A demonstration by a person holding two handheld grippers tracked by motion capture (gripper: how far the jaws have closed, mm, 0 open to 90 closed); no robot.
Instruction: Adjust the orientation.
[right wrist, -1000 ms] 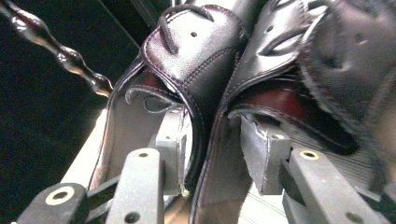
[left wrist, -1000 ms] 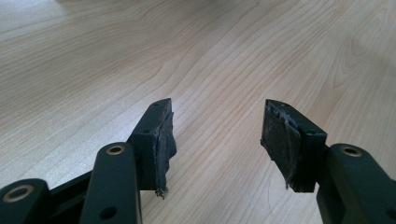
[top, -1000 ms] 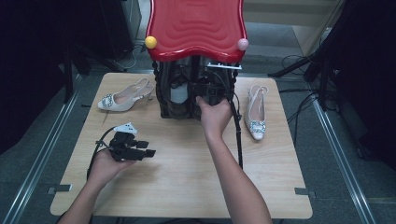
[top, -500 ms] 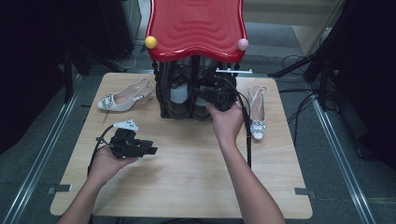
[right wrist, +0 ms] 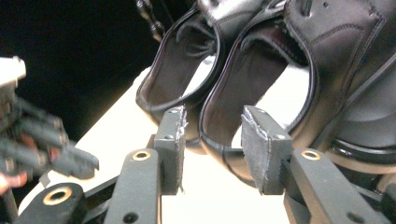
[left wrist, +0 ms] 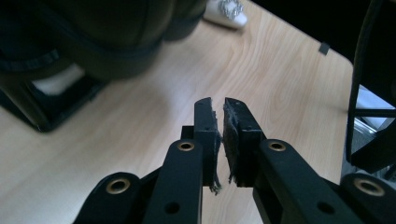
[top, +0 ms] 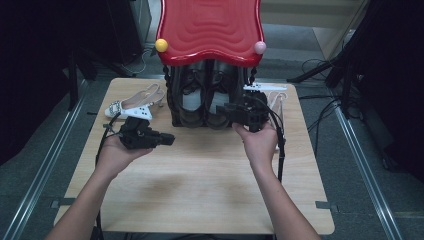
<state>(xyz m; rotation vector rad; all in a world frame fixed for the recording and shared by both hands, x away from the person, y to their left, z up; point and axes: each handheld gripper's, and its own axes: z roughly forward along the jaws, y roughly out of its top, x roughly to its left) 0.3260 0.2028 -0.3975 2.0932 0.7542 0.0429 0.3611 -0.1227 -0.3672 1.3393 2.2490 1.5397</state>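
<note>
A pair of black leather shoes (top: 192, 100) stands under the red wavy top of a small rack (top: 210, 30) at the back of the wooden table (top: 200, 190). My right gripper (top: 221, 108) points left at the right-hand shoe. In the right gripper view its jaws (right wrist: 217, 135) stand open, and the heel rim of the nearer black shoe (right wrist: 261, 70) lies between the pads without being pressed. My left gripper (top: 172, 140) hovers in front of the rack's left side. Its jaws (left wrist: 219, 107) have just been closing and now stand shut with nothing between them.
A white slingback shoe (top: 131, 105) lies left of the rack. Another white shoe (top: 280, 97) lies to its right, partly behind my right gripper, and its jewelled toe (left wrist: 229, 9) also appears in the left gripper view. A yellow ball (top: 161, 45) and a pink ball (top: 260, 47) sit on the rack's front corners.
My left hand has lifted the left gripper and carried it toward the rack, and its jaws have gone from wide to shut. The right gripper has shifted right along the shoes.
</note>
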